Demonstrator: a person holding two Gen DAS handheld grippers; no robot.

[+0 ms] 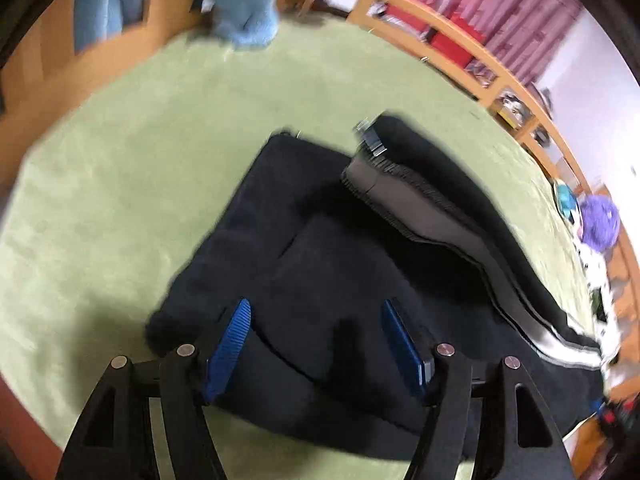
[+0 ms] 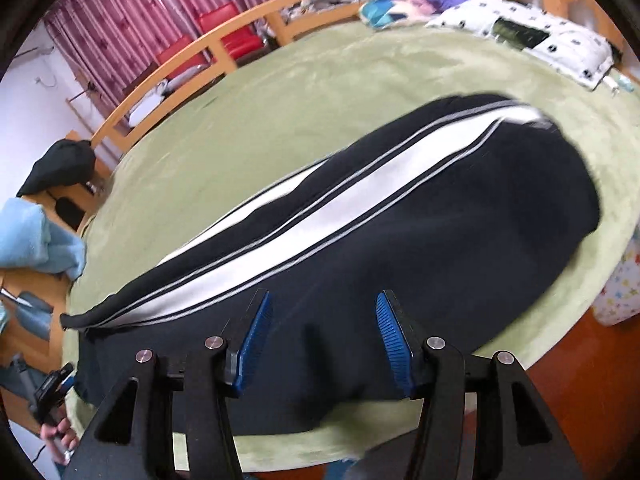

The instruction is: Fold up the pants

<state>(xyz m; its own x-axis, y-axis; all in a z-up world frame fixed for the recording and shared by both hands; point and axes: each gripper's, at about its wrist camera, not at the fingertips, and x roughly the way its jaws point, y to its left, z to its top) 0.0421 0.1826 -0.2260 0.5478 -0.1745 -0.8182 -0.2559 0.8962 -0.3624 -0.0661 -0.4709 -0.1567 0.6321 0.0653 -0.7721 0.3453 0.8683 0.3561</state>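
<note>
Green blanket covers the bed [image 2: 320, 92], and on it lie the pants [image 2: 400, 220], dark with a white side stripe [image 2: 360, 200] edged in grey. They are laid on their side, legs together, and seem already doubled once. Their long axis runs along the near edge of the bed, from the rounded end on the right to the end under the left tongs [image 1: 316, 344].

The right tongs [image 2: 324, 336] hover just above the dark cloth near the rounded end; their jaws stand half apart and nothing is between the blue pads. The left tongs are likewise half apart and empty, over a flat folded part, with the turned-back grey lining [image 1: 400, 200] further away.

So each pair of tongs is close to its own end, and the next fold would probably bring one end over the other along this axis. A patterned pillow [image 2: 532, 36] lies well apart, at the head of the bed.
</note>
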